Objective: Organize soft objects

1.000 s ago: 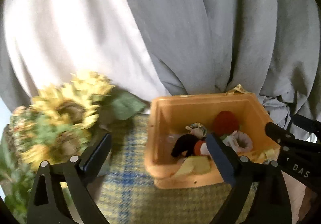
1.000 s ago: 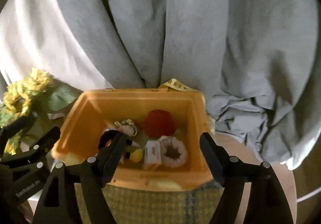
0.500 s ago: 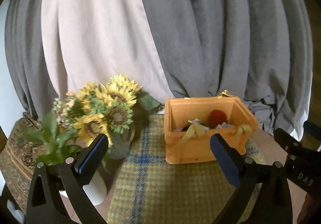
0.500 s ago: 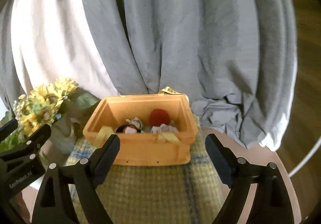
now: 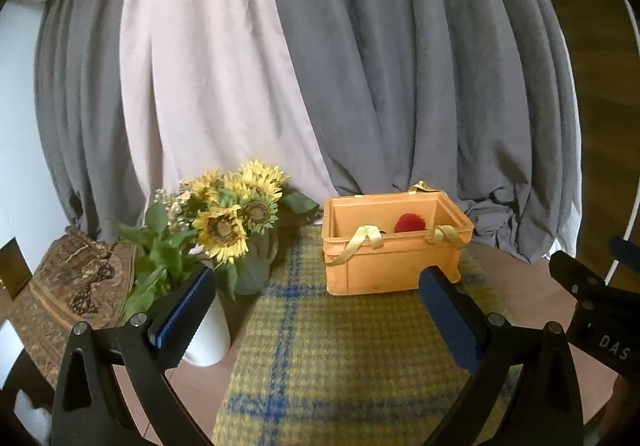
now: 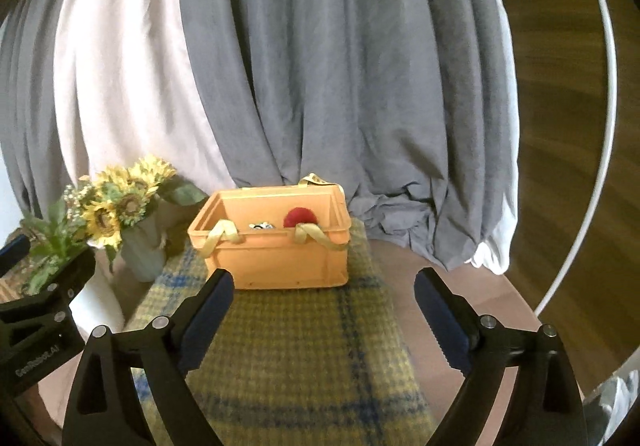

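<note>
An orange plastic bin (image 5: pixel 390 264) (image 6: pixel 280 258) stands at the far end of a yellow-blue plaid cloth (image 5: pixel 340 358) (image 6: pixel 288 358). A red soft ball (image 5: pixel 410 223) (image 6: pixel 300 217) shows above its rim, with a small pale toy (image 6: pixel 261 225) beside it. Yellow ribbons (image 5: pixel 362 240) (image 6: pixel 224 232) hang over the front rim. My left gripper (image 5: pixel 316 306) is open and empty, well short of the bin. My right gripper (image 6: pixel 324 306) is open and empty, also short of the bin.
A sunflower bouquet (image 5: pixel 234 214) (image 6: pixel 120 202) in a grey-green vase stands left of the bin, with a white pot (image 5: pixel 208 334) of greenery in front. Grey and white drapes (image 5: pixel 320 66) hang behind. A patterned rug (image 5: pixel 68 286) lies at the left.
Both grippers have pulled back and away from the bin, which was close under them a second ago and now stands farther off. Both stay open and empty.
</note>
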Demonstrator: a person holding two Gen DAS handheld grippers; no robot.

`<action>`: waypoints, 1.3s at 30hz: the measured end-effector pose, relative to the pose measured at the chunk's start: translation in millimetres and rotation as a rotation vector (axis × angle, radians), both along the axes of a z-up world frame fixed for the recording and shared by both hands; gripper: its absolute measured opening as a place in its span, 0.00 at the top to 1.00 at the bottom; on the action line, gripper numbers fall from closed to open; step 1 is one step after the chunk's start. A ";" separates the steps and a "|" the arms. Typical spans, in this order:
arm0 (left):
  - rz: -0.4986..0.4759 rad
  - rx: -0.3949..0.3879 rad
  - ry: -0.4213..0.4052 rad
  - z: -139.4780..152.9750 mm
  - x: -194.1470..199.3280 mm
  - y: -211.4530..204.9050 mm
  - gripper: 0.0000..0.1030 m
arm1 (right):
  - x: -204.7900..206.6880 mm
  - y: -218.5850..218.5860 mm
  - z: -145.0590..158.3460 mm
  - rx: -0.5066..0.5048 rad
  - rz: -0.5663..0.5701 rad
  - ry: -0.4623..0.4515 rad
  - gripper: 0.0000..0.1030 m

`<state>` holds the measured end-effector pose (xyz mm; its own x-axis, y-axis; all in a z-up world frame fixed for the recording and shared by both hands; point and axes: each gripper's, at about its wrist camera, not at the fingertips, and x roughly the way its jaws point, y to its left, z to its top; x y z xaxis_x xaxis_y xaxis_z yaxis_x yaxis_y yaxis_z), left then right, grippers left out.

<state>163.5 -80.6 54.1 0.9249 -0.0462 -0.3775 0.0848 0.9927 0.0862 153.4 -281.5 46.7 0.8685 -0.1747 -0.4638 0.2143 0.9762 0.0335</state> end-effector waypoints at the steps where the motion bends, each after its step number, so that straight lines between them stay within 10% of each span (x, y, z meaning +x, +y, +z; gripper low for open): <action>1: 0.001 -0.002 -0.005 0.3 -10.7 -0.9 0.00 | -7.2 -1.1 0.0 0.004 0.007 0.000 0.10; 39: -0.035 0.015 -0.053 4.0 -155.7 -24.4 0.00 | -158.4 -23.6 3.8 0.003 0.030 -0.034 0.09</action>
